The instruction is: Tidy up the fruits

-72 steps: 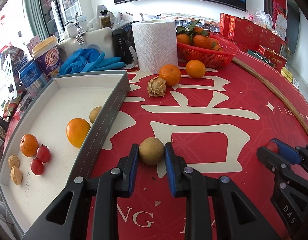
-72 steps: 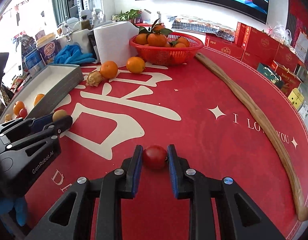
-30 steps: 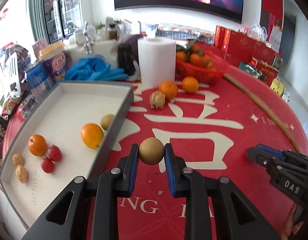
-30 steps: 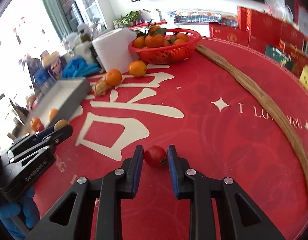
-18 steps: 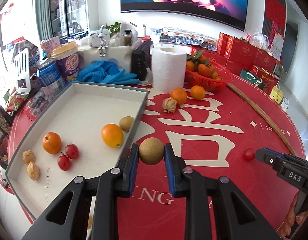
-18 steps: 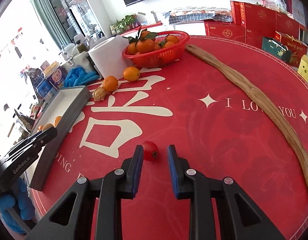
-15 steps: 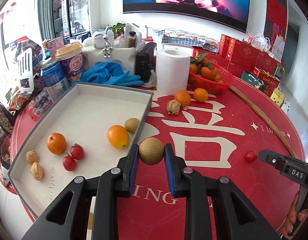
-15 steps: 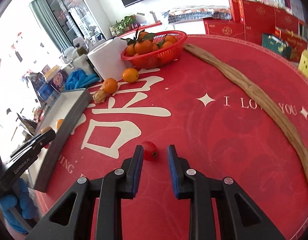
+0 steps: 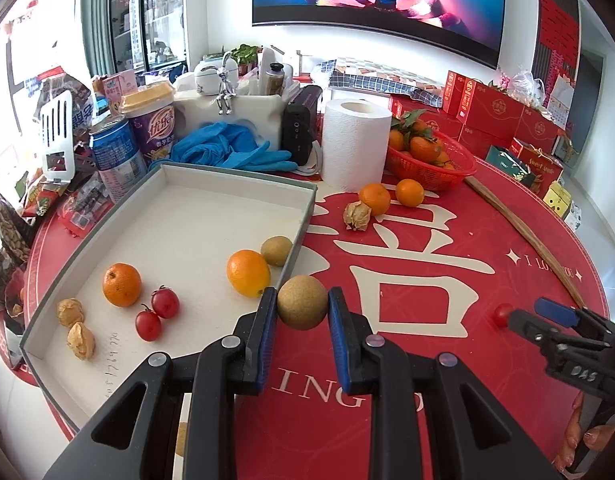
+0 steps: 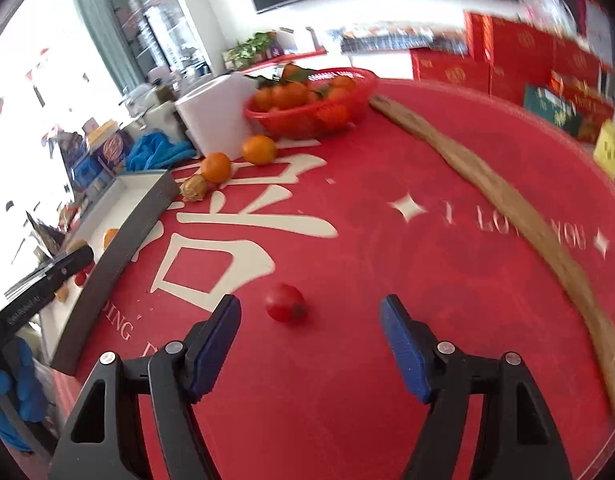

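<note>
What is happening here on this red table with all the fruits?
A person with a gripper in each hand is sorting fruit into a grey tray. The left gripper holds a round brown fruit between its jaws, raised near the tray's edge, not yet inside. The right gripper has its jaws wide open around a cherry tomato lying on the table, without touching it. The tray already holds oranges, cherry tomatoes and other small fruits.

A: Surface: red, cream characters. Tray: grey wall, white floor.

B: Fruit in left hand-held gripper: speckled tan-brown, between blue pads. Tomato ahead of right hand-held gripper: red.
</note>
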Demonstrator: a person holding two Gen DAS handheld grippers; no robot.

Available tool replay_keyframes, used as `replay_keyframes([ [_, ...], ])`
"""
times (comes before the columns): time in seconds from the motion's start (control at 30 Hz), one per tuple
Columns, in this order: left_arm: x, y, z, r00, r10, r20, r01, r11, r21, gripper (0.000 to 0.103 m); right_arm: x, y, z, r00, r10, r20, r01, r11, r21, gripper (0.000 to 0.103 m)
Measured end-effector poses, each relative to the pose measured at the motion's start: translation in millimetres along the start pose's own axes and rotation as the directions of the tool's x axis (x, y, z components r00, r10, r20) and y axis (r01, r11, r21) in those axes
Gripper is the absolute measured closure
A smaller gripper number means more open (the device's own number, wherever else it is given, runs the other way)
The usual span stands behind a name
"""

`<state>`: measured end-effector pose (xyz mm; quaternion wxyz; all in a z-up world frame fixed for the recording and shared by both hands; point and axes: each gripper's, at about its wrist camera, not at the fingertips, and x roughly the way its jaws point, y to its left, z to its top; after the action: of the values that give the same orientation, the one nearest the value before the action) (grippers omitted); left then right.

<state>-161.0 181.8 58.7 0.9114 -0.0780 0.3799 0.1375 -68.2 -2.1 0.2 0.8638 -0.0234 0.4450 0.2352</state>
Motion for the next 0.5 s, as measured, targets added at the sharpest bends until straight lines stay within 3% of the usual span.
replay_keyframes([
  [0.1, -1, 4, 0, 1.000, 0.014, -0.003, -0.014, 1.000, -0.004, 0.075, 15, 8, 2, 0.999, -0.026, -0.036, 0.025, 0.999, -0.027, 0.030],
  [0.2, -1, 9, 0, 1.000, 0.029, 0.000, -0.029, 1.000, -0.006, 0.075, 22, 16, 4, 0.993, -0.107, -0.040, 0.104, 0.992, -0.074, 0.058],
  [0.23, -1, 10, 0, 0.999, 0.035, -0.001, -0.035, 0.999, -0.006, 0.075, 22, 18, 5, 0.993, -0.112, -0.044, 0.108, 0.991, -0.080, 0.073],
  [0.27, 0, 12, 0, 0.999, 0.041, -0.004, -0.041, 0.999, -0.008, 0.075, 21, 19, 5, 0.992, -0.113, -0.049, 0.109, 0.991, -0.083, 0.078],
  [0.5, 1, 29, 1, 0.998, 0.057, -0.006, -0.058, 0.998, -0.035, 0.075, 18, 30, 14, 0.997, -0.029, -0.068, 0.025, 0.998, -0.055, 0.078],
])
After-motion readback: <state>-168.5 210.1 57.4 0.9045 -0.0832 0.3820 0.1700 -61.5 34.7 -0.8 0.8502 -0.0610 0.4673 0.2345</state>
